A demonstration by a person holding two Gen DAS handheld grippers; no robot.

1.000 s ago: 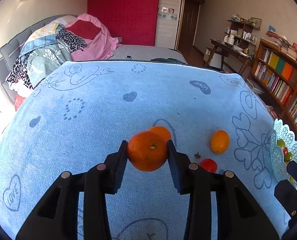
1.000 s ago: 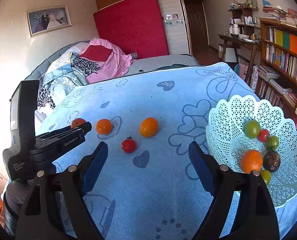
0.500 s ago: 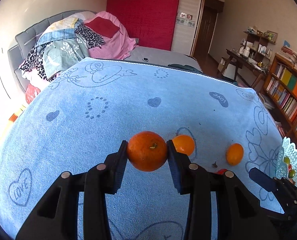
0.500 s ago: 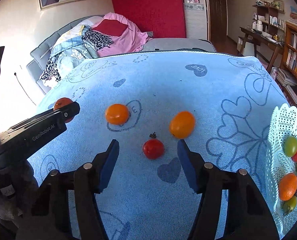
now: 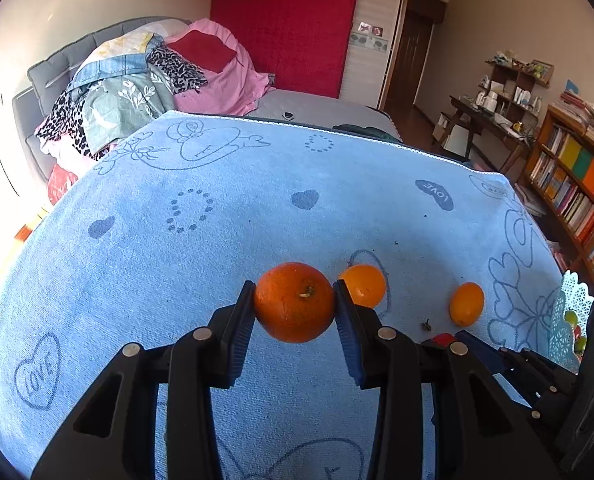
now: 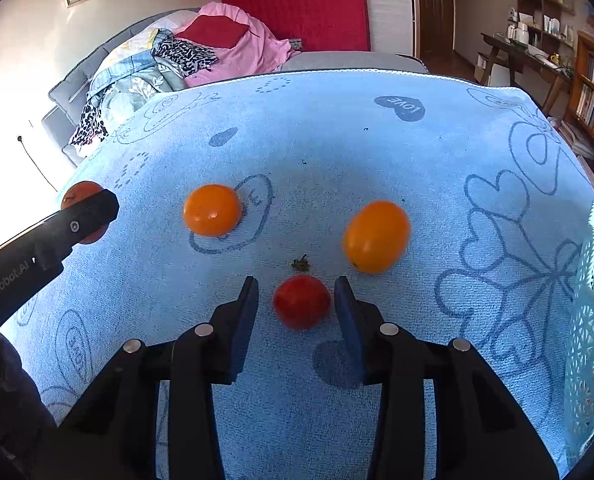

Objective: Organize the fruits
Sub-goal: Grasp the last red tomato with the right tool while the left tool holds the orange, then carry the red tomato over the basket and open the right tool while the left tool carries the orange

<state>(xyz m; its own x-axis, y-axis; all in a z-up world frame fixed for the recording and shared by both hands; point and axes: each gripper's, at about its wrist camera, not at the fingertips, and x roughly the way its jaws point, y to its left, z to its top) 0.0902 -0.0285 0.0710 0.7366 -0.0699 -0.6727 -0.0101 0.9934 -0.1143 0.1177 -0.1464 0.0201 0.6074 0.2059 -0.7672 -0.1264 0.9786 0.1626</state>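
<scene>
The left gripper (image 5: 294, 308) is clamped on a dark orange (image 5: 294, 302), both pads pressed against its sides, its stem facing the camera, held above the blue towel (image 5: 217, 240). In the right wrist view only a sliver of that orange (image 6: 79, 194) shows behind the left gripper's black finger at the far left.

The right gripper (image 6: 296, 306) sits low over the towel with its jaws partly open around a small red tomato (image 6: 301, 301); narrow gaps show on both sides, so the pads are not touching it. The left wrist view shows just a scrap of that tomato (image 5: 442, 338) behind the gripper bodies.

Just beyond the tomato lies a loose green stem (image 6: 301, 264). Farther off, a round orange fruit (image 6: 212, 210) rests to the left and an oval orange fruit (image 6: 376, 236) to the right, well apart from each other.

The white lattice basket (image 6: 585, 344) stands at the right edge, with green, red and orange fruit inside, partly cut off. The left view shows only a slice of its rim (image 5: 569, 300).
</scene>
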